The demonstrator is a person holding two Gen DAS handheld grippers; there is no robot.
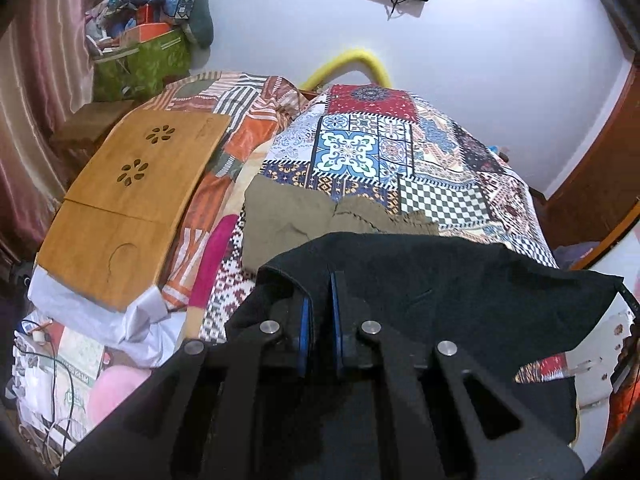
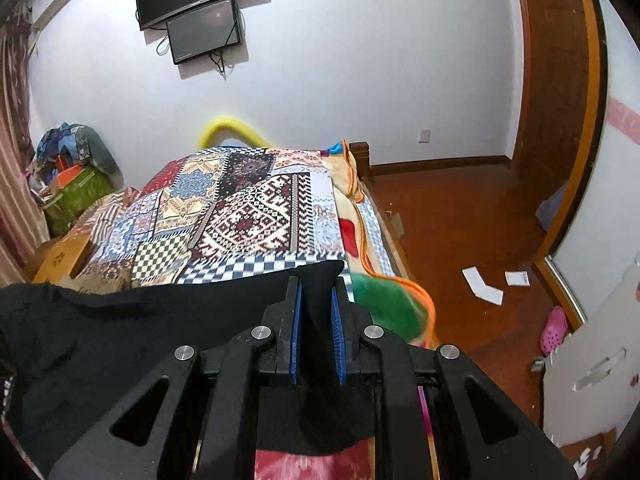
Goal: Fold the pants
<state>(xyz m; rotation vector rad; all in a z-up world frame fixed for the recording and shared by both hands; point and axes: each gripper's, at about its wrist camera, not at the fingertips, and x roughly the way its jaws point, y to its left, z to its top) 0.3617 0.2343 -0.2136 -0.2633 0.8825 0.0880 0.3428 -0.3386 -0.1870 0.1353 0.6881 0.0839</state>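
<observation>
Gripping black pants (image 1: 440, 280) at both ends, I hold them stretched above patchwork bedspread (image 1: 400, 152). Left gripper (image 1: 319, 280) clamped on one edge, right gripper (image 2: 316, 284) pinching other corner. Olive garment (image 1: 288, 216) lies flat on bed beyond; wooden lap tray (image 1: 132, 200) further left.

Black pants (image 1: 440, 280) over a multicoloured patchwork bedspread (image 1: 360, 148).

so the pants (image 1: 440, 280) hang stretched between the left gripper (image 1: 319, 280) and right gripper (image 2: 316, 284) over the near end of the bed (image 2: 256, 216), folded garment (image 1: 288, 216) lying just behind, lap desk (image 1: 132, 200) off left.
</observation>
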